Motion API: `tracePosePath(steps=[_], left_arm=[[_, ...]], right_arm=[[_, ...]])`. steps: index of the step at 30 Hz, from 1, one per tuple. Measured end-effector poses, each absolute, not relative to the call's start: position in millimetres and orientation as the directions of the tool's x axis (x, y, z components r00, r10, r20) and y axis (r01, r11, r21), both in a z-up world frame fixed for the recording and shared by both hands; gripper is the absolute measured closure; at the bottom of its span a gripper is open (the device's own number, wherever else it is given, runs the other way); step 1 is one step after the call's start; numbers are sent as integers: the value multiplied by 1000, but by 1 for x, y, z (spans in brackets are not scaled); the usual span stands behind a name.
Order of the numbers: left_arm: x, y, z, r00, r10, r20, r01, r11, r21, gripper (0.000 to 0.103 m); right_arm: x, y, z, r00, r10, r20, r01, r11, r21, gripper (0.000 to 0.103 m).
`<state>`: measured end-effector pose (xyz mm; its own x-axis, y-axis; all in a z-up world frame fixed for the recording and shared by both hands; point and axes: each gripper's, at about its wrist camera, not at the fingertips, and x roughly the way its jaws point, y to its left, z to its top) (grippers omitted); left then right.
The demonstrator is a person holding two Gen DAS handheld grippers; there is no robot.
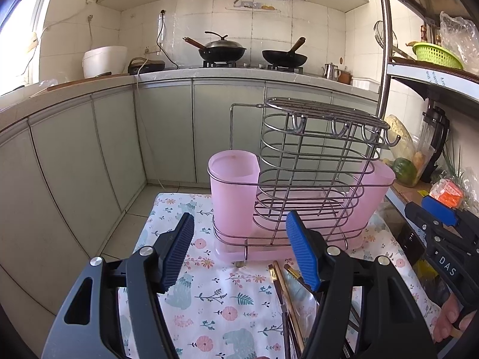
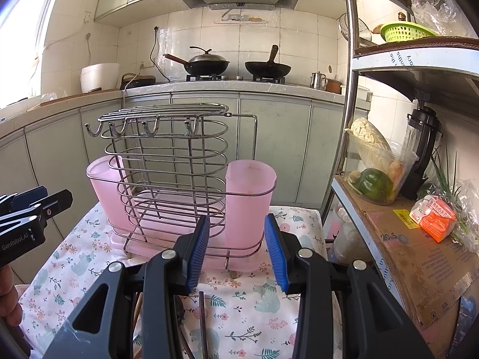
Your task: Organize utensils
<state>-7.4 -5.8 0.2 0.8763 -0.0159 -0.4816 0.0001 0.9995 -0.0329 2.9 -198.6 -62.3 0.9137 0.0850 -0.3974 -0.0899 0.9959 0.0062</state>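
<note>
A wire utensil rack (image 1: 311, 161) with two pink plastic cups (image 1: 235, 185) stands on the floral cloth (image 1: 209, 305); it also shows in the right wrist view (image 2: 170, 167), with a pink cup (image 2: 248, 200) at its right end. Dark chopsticks (image 1: 280, 287) lie on the cloth in front of the rack, partly under my left gripper's right finger; a dark utensil handle (image 2: 203, 317) shows below my right gripper. My left gripper (image 1: 239, 251) is open and empty. My right gripper (image 2: 236, 251) is open and empty, just before the right cup.
A metal shelf unit (image 2: 398, 239) with a vegetable container, blender and orange package stands at the right. Grey kitchen cabinets (image 1: 167, 131) and a counter with two woks stand behind. The cloth-covered table ends at the tiled floor on the left.
</note>
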Motion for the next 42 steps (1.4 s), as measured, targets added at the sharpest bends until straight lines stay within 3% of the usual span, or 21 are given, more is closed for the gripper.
tracePosePath(steps=[11,22,24,30,40,42], left_arm=[[-6,-3,-15,827,-70,-558,73,997,-17,39],[-1,0,-43,665,-208,-717,196,975,-101,39],[0,-4,-52,617,-240,-749,233,965,-118,50],[9,-17,-91,442,-329,-834,287,933,-216,71],[27,-19,-122,315,-382,-869,248,917,-314,85],[28,-19,-123,307,-402,-863,253,908,-333,92]], right_arm=[[5,-197,-76,867,135,-479,-156,988,-3,65],[16,-202,-106,727,271,-630,-261,959,111,66],[18,-203,-113,694,296,-656,-275,952,138,65],[28,-205,-130,590,377,-714,-300,923,240,70],[40,-210,-146,506,444,-739,-285,895,343,78],[42,-211,-148,498,448,-743,-281,893,350,78]])
